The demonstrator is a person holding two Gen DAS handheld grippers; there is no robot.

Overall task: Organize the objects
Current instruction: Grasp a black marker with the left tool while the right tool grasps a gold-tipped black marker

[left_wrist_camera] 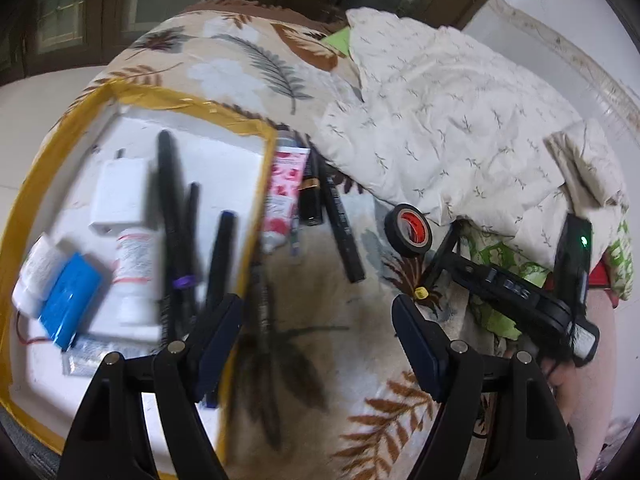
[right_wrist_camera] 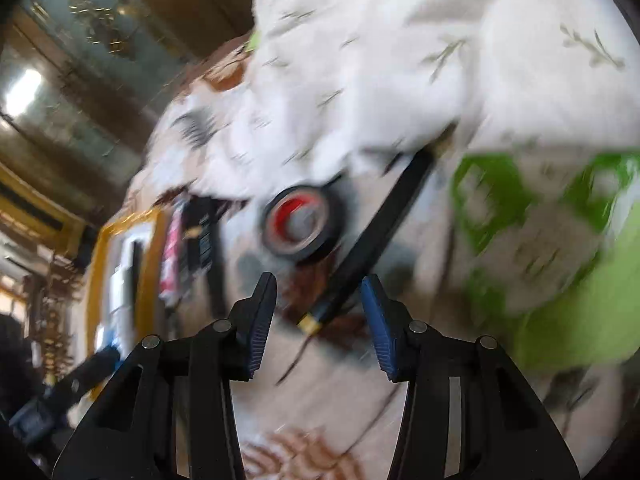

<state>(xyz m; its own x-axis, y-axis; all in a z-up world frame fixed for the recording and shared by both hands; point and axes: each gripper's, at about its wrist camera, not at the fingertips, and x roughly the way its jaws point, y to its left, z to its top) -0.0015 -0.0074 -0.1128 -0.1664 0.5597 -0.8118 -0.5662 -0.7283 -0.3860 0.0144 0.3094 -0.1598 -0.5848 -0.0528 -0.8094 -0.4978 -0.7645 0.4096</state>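
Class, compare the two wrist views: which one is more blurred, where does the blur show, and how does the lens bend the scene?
Right wrist view: heavily motion-smeared; the black tape roll with red core and green-patterned cloth streak, while the right gripper stays sharp. Left wrist view: mostly crisp, blur only on the black pens inside the yellow-edged white tray. Both: fisheye curving, dark corners.

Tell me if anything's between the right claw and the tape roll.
Nothing visible blocks it. The right claw is open over bare bedsheet, with the tape roll just ahead. A black pen lies alongside, right of the roll.
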